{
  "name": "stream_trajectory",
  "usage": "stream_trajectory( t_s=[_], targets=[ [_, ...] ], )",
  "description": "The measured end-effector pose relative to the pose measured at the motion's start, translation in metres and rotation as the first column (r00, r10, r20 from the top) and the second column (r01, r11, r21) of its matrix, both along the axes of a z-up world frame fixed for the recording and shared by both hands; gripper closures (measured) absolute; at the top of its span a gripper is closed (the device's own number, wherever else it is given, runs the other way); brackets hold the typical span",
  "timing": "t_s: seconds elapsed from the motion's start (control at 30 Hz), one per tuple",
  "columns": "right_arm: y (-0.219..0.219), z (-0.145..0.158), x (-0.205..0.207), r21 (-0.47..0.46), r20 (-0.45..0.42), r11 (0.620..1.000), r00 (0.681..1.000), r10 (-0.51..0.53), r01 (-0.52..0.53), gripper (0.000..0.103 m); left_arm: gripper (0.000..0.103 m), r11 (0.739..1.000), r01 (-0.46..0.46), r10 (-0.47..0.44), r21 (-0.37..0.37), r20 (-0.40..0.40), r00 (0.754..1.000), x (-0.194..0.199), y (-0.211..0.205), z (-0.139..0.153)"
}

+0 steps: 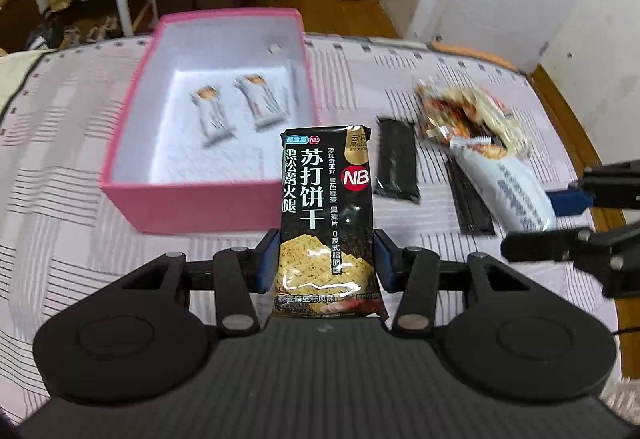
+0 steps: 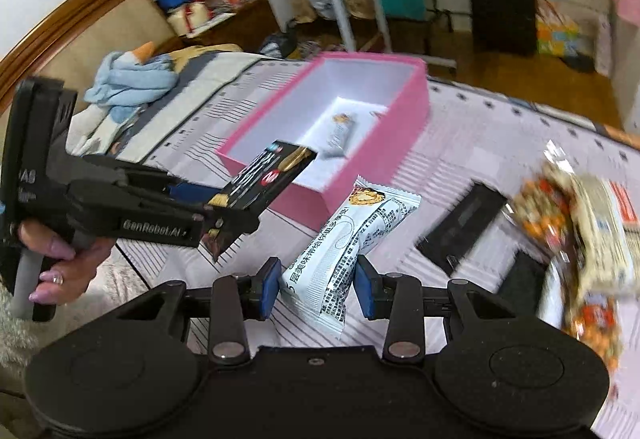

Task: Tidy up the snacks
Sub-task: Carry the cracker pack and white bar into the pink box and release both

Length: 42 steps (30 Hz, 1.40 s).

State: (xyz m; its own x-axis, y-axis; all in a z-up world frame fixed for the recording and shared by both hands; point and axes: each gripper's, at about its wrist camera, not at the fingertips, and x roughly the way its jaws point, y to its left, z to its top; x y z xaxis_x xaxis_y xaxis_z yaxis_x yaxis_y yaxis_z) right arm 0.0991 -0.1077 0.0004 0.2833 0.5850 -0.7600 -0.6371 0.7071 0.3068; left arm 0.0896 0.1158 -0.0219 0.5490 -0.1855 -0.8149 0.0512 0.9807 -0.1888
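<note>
Left wrist: tool (image 1: pixel 326 259) grips cracker pack (image 1: pixel 326 199).

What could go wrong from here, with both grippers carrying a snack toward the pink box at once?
1. The left gripper and right gripper might collide or crowd each other over the pink box, as they are already close together.
2. The white packet sits tilted between the right pads, pinched near its lower end, so it may swing or slip.
3. The black cracker packet could land on the two white packets in the box rather than beside them.
</note>
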Motion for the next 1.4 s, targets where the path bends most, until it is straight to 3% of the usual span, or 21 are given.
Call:
stream_trajectory(
  t_s=[0.17,0.3,0.4,0.47,0.57,0.8,1.03,1.17,1.27,1.4],
  targets=[
    [0.034,0.011,0.013,0.003,0.111,0.996,0.99,0.085,-0.086,0.059,0.056,0.998,-0.06,0.06,0.011,0.052,0.997,0.013,0.025,0.015],
    [0.069,0.008,0.035,-0.022,0.197,0.989,0.969,0.147,-0.146,0.059,0.056,0.992,-0.125,0.124,0.008,0.059,0.99,0.037,0.043,0.01],
    [0.095,-0.007,0.066,-0.03,0.166,0.986,0.972,0.164,-0.161,0.059,0.056,0.983,-0.182,0.181,0.029,0.05,0.982,0.066,0.055,-0.006],
    [0.116,-0.021,0.087,-0.068,0.161,0.982,0.969,0.186,-0.177,0.059,0.056,0.979,-0.203,0.202,0.004,0.046,0.978,0.086,0.065,-0.021],
    [0.137,-0.042,0.115,-0.122,0.14,0.972,0.966,0.216,-0.199,0.059,0.056,0.972,-0.234,0.234,-0.003,-0.008,0.972,0.113,0.079,-0.048],
    [0.17,-0.086,0.143,-0.216,0.098,0.941,0.953,0.286,-0.26,0.059,0.056,0.967,-0.245,0.251,0.077,-0.095,0.963,0.153,0.096,-0.096],
    [0.189,-0.102,0.135,-0.33,0.11,0.894,0.928,0.356,-0.303,0.059,0.055,0.959,-0.235,0.253,0.161,-0.107,0.961,0.157,0.092,-0.108],
    [0.19,-0.102,0.128,-0.346,0.122,0.887,0.923,0.365,-0.305,0.05,0.049,0.959,-0.245,0.261,0.139,-0.109,0.959,0.153,0.09,-0.107],
    [0.182,-0.095,0.122,-0.329,0.156,0.901,0.924,0.348,-0.284,0.048,0.044,0.961,-0.246,0.257,0.125,-0.081,0.963,0.145,0.089,-0.1],
    [0.156,-0.072,0.112,-0.234,0.185,0.939,0.937,0.297,-0.251,0.048,0.04,0.955,-0.251,0.257,0.156,-0.023,0.966,0.129,0.086,-0.08]
  ],
)
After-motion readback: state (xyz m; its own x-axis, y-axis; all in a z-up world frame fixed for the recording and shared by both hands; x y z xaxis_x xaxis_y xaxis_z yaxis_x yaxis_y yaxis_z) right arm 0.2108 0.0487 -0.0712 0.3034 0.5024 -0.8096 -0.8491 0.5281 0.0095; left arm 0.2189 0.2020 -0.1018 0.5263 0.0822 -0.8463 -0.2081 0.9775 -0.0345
